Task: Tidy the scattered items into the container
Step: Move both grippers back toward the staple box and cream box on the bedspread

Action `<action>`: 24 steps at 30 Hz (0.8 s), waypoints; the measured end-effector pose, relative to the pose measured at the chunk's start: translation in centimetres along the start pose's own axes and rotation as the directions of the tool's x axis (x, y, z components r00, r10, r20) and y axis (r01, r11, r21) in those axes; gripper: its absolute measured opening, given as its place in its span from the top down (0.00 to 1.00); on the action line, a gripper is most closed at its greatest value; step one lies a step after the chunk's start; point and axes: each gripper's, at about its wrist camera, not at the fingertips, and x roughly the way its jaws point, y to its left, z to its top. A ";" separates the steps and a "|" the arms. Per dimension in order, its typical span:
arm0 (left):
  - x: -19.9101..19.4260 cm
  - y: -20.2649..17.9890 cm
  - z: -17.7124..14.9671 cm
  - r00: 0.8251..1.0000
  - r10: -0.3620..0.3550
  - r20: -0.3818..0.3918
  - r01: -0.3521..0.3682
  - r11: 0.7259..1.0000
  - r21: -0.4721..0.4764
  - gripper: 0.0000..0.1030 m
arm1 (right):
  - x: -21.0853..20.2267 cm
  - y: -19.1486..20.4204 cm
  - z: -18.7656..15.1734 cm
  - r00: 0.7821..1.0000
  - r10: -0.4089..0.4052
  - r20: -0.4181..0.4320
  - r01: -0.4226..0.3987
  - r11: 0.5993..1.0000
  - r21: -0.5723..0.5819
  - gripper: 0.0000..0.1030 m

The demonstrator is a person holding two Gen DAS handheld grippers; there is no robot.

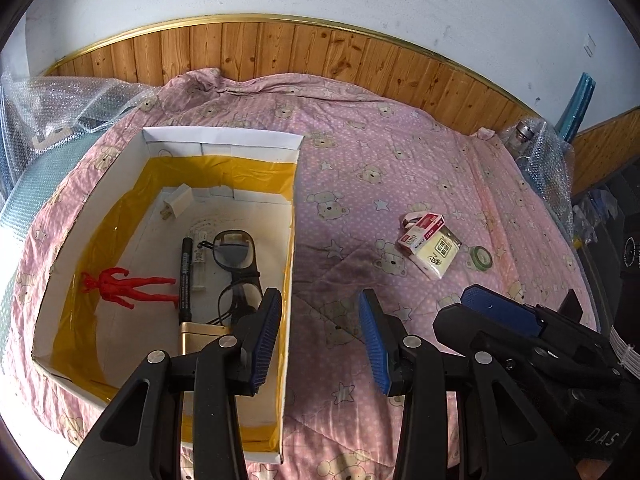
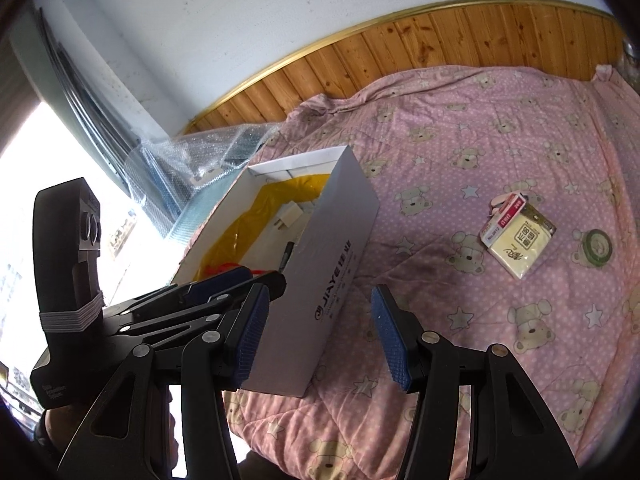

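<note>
Hovering wide open and empty: left tongs (image 1: 318, 340) over box (image 1: 294, 208) wall, right tongs (image 2: 320, 336) beside it. Already lying inside: glasses (image 1: 236, 268), marker (image 1: 185, 276), red figure (image 1: 120, 286), charger (image 1: 178, 202). Still waiting on bed (image 1: 400, 152): staple box (image 1: 422, 234), tissue pack (image 1: 440, 258), tape roll (image 1: 481, 257).

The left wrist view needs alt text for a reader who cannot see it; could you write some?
Open left gripper above a white box holding glasses, a marker and a red figure; small packets lie on the pink quilt.
</note>
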 end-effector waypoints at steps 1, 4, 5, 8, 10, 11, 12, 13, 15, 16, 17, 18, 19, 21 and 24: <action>0.2 -0.4 0.1 1.000 -0.001 -0.003 0.001 1.000 0.006 0.60 | -0.1 -0.4 0.0 1.000 -0.001 0.001 0.001 1.000 0.009 0.44; 0.7 -1.6 0.2 1.000 -0.003 -0.014 0.003 1.000 0.024 0.60 | -0.5 -1.8 -0.2 1.000 -0.002 0.005 0.001 0.999 0.035 0.44; 0.9 -2.0 0.2 1.000 -0.005 -0.018 0.006 1.000 0.030 0.60 | -0.7 -2.2 -0.2 1.000 -0.003 0.006 0.003 0.999 0.043 0.44; 1.6 -3.2 0.4 1.000 -0.009 -0.028 0.011 0.999 0.048 0.60 | -1.1 -3.5 -0.3 1.000 -0.009 0.009 0.008 0.998 0.064 0.44; 2.2 -4.1 0.5 0.999 -0.012 -0.036 0.014 0.998 0.060 0.60 | -1.3 -4.4 -0.3 1.000 -0.013 0.010 0.013 0.997 0.077 0.44; 2.4 -4.5 0.5 0.999 -0.014 -0.041 0.016 0.998 0.065 0.60 | -1.4 -4.8 -0.3 1.000 -0.016 0.010 0.015 0.996 0.084 0.44; 2.7 -4.9 0.6 0.999 -0.016 -0.046 0.019 0.997 0.070 0.60 | -1.5 -5.3 -0.3 1.000 -0.018 0.011 0.017 0.996 0.092 0.44; 3.0 -5.3 0.6 0.999 -0.018 -0.051 0.022 0.997 0.076 0.60 | -1.6 -5.7 -0.3 1.000 -0.022 0.011 0.020 0.995 0.099 0.44; 3.6 -6.1 0.7 0.998 -0.021 -0.062 0.026 0.996 0.088 0.60 | -1.8 -6.6 -0.4 1.000 -0.026 0.011 0.025 0.993 0.115 0.44; 3.9 -6.4 0.7 0.997 -0.022 -0.067 0.028 0.995 0.092 0.60 | -1.9 -7.0 -0.4 0.999 -0.030 0.011 0.028 0.992 0.122 0.44; 4.2 -6.7 0.8 0.997 -0.023 -0.073 0.030 0.995 0.096 0.60 | -1.9 -7.4 -0.4 0.999 -0.033 0.011 0.031 0.991 0.129 0.44; 4.6 -7.1 0.8 0.997 -0.024 -0.078 0.032 0.994 0.101 0.60 | -2.0 -7.9 -0.4 0.999 -0.035 0.011 0.033 0.990 0.137 0.44; 4.9 -7.4 0.9 0.996 -0.025 -0.084 0.034 0.994 0.105 0.60 | -2.0 -8.3 -0.4 0.999 -0.038 0.011 0.036 0.989 0.145 0.44; 5.7 -8.1 1.0 0.995 -0.026 -0.096 0.037 0.993 0.113 0.60 | -2.1 -9.3 -0.4 0.999 -0.043 0.010 0.041 0.986 0.161 0.44; 6.8 -9.1 1.2 0.993 -0.029 -0.115 0.044 0.991 0.129 0.60 | -2.1 -10.8 -0.4 0.999 -0.052 0.006 0.050 0.981 0.186 0.44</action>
